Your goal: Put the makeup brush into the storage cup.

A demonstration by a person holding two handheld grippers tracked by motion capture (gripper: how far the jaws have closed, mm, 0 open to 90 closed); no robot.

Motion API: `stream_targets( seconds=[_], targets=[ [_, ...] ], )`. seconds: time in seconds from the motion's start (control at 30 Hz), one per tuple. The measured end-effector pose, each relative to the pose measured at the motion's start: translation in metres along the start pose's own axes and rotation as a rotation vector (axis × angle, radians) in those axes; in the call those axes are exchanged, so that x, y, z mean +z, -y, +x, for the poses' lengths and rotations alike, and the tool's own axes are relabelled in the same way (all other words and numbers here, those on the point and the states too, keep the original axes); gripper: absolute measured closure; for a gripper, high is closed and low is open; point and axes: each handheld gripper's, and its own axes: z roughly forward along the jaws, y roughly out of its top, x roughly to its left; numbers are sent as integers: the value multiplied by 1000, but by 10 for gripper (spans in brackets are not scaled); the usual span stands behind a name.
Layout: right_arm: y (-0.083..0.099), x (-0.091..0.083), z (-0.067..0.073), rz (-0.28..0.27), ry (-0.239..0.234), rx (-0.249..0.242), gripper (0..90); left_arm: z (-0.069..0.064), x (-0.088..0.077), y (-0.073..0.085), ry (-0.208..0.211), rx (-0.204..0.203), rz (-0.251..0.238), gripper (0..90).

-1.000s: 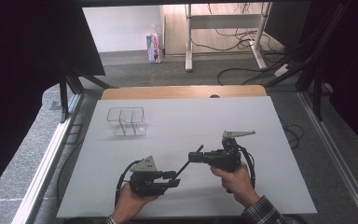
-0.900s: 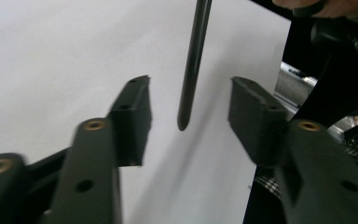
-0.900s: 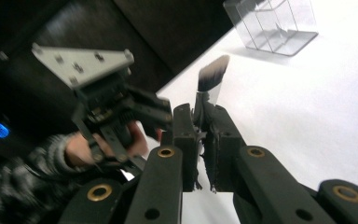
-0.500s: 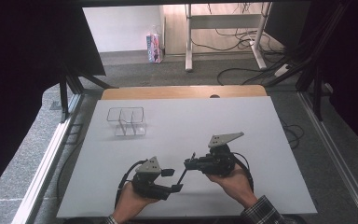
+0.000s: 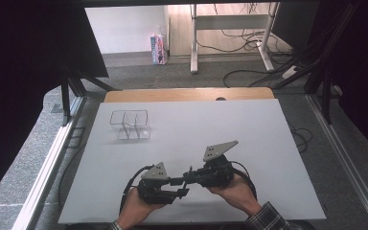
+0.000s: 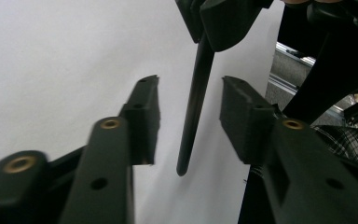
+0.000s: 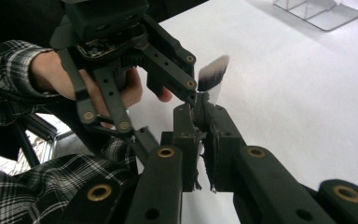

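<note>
Handing a brush from my right jaws toward my left.

My right gripper (image 7: 200, 114) is clamped on the brush (image 7: 213, 73) near its bristle end, the dark-tipped bristles fanning out just past the jaw tips. The thin black handle (image 6: 193, 107) hangs in the gap of my left gripper (image 6: 189, 119), whose jaws stand apart on either side, touching nothing as far as I can tell. Both meet low over the white table (image 5: 249, 124), near its front edge. Clear divided holder (image 5: 130, 125) sits well apart, far left, apparently empty. My read: left grip yet to be taken; stowing the brush is probably what's left.
</note>
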Motion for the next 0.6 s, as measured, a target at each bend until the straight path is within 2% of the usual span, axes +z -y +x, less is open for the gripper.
stream_targets(
  seconds=[0.07, 0.17, 0.2, 0.23, 0.33, 0.43, 0.47, 0.5, 0.53, 0.57, 0.6],
  targets=[
    [0, 1, 1, 3, -5, -1, 833, -1, 0, 0, 0, 9, 3, 628],
    [0, 3, 2, 10, -15, -9, 833, -2, 1, -1, 9, 19, 10, 768],
    [0, 3, 2, 10, -15, -9, 833, -2, 1, -1, 17, 21, 14, 768],
    [1, 4, 2, 12, -19, -9, 832, -2, 1, -1, 22, 24, 18, 820],
    [1, 4, 2, 9, -33, -5, 826, -4, 1, -3, 27, 45, 30, 836],
    [1, 4, 1, 4, -30, 1, 812, -4, 0, -3, 24, 41, 26, 838],
    [1, 3, 1, -2, -26, 2, 757, -3, 0, -3, 20, 39, 26, 839],
    [1, 3, -1, -17, -19, 17, 580, -3, 0, -3, 18, 35, 26, 838],
    [2, 3, -2, -17, -23, 20, 520, -2, -1, -3, 16, 36, 27, 838],
    [2, 3, -2, -17, -23, 20, 520, -2, -1, -2, 15, 33, 31, 838],
    [3, 4, -3, -15, 6, 19, 380, -1, -2, -2, 11, 23, 31, 838]
  ],
)
